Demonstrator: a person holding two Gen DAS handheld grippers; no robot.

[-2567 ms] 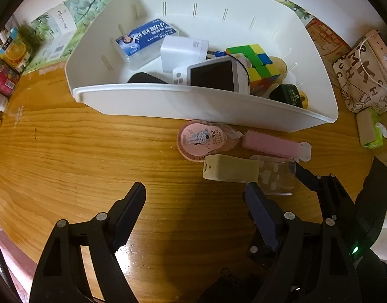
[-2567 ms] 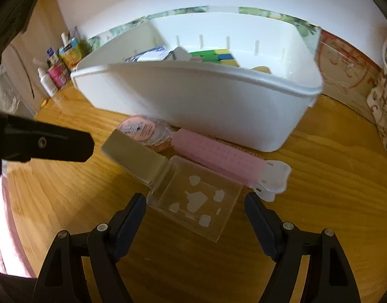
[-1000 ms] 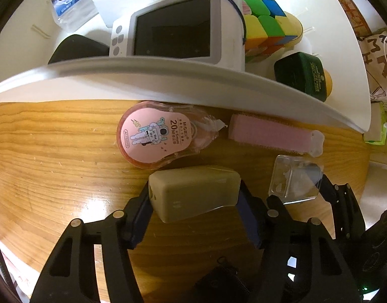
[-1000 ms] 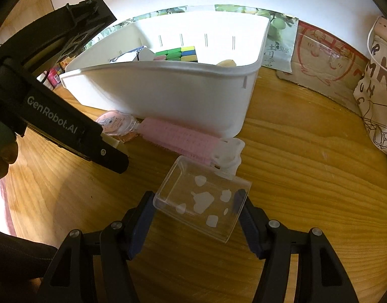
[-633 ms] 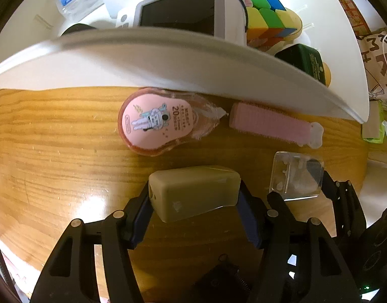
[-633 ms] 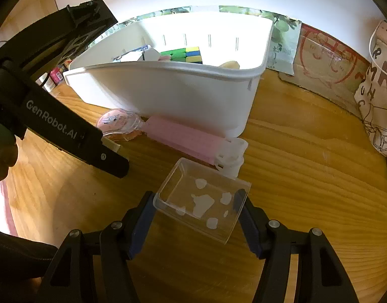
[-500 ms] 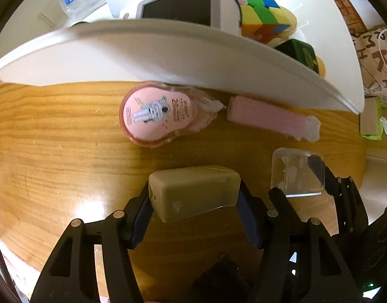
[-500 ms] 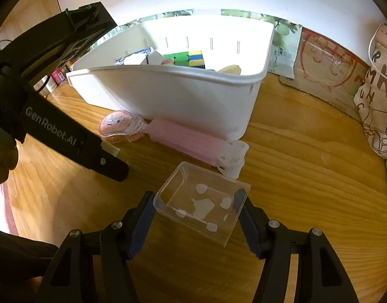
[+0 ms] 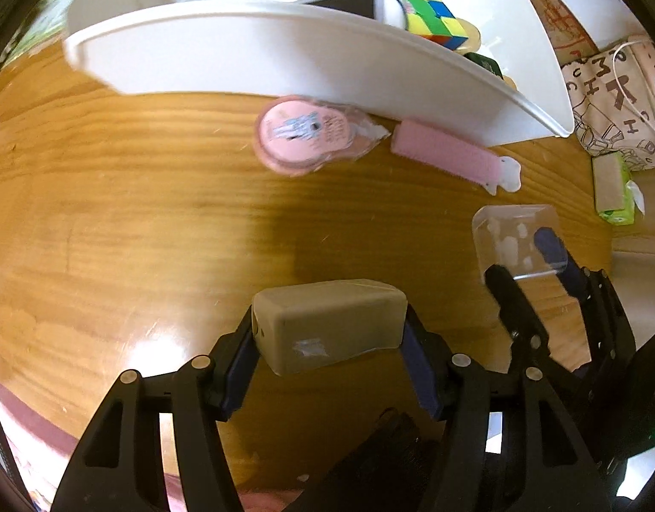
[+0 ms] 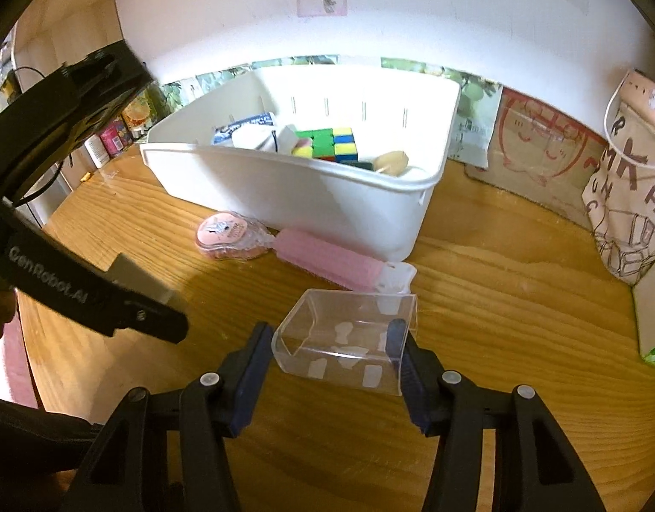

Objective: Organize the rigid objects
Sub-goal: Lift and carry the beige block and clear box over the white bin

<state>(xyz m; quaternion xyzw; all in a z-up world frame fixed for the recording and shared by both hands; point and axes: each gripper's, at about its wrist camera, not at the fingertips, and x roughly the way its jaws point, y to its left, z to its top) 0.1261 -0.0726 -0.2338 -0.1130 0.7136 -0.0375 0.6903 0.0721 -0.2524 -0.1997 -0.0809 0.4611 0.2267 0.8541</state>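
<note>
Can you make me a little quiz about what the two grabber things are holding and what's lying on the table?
1. True or false: the left tongs grip an olive-green rounded block.
2. What do the right tongs hold?
A. a pink ribbed bar
B. a clear plastic box
C. a multicoloured puzzle cube
3. Fill in: the pink round tape dispenser lies on the wooden table, just outside the white plastic ____.

Key: 1 true. 2 B, the clear plastic box; the bar lies on the table and the cube sits in the bin. 3 bin.
</note>
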